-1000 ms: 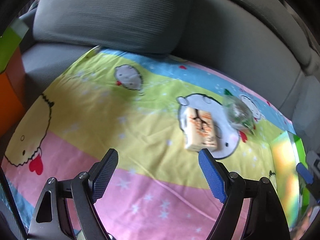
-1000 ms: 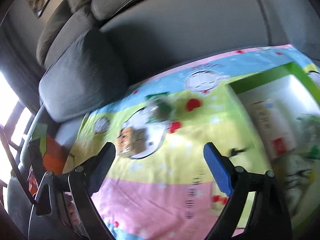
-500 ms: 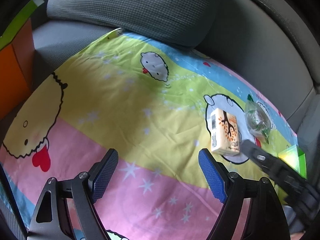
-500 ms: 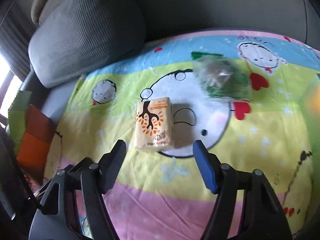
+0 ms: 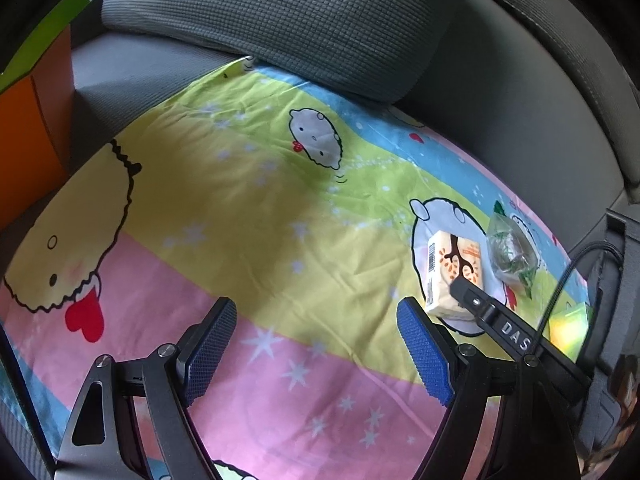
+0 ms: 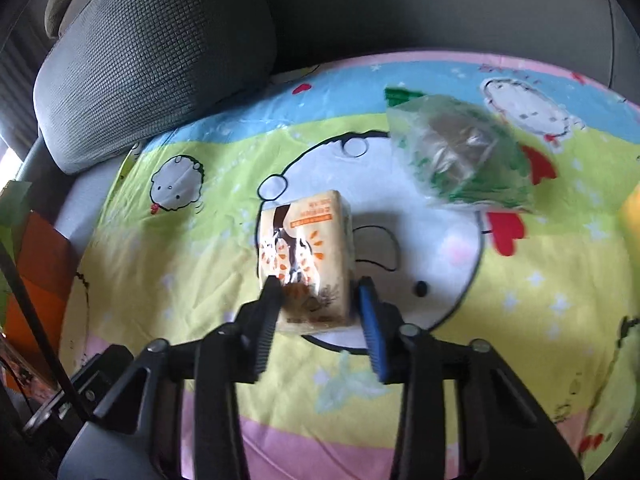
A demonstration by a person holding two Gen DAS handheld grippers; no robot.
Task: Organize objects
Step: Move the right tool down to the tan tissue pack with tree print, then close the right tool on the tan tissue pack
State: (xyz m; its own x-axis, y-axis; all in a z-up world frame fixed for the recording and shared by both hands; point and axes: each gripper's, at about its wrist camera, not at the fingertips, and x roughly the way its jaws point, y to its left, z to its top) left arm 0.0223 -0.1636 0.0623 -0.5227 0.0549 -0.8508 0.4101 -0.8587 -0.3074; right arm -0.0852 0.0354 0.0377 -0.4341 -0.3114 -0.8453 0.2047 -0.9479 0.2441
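left wrist view: the left gripper (image 5: 316,344) hangs wide open and empty over the cartoon sheet (image 5: 240,220), as before. right wrist view: the right gripper (image 6: 320,312), open a second ago, has clamped the tissue pack (image 6: 306,256) on the sheet; lifting looks next.

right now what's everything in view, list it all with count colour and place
tissue pack: 1, cream and orange, on the sheet's white cartoon face, between the right gripper's pads
plastic bag: 1, clear with green print, right of the pack
cartoon sheet: 1, yellow, pink, blue, spread over the sofa seat
cushion: 1, grey, against the sofa back
box: 1, orange and green, far left
left gripper: 1, black with blue pads, open, empty, above the sheet
right gripper: 1, black with blue pads, shut on the pack
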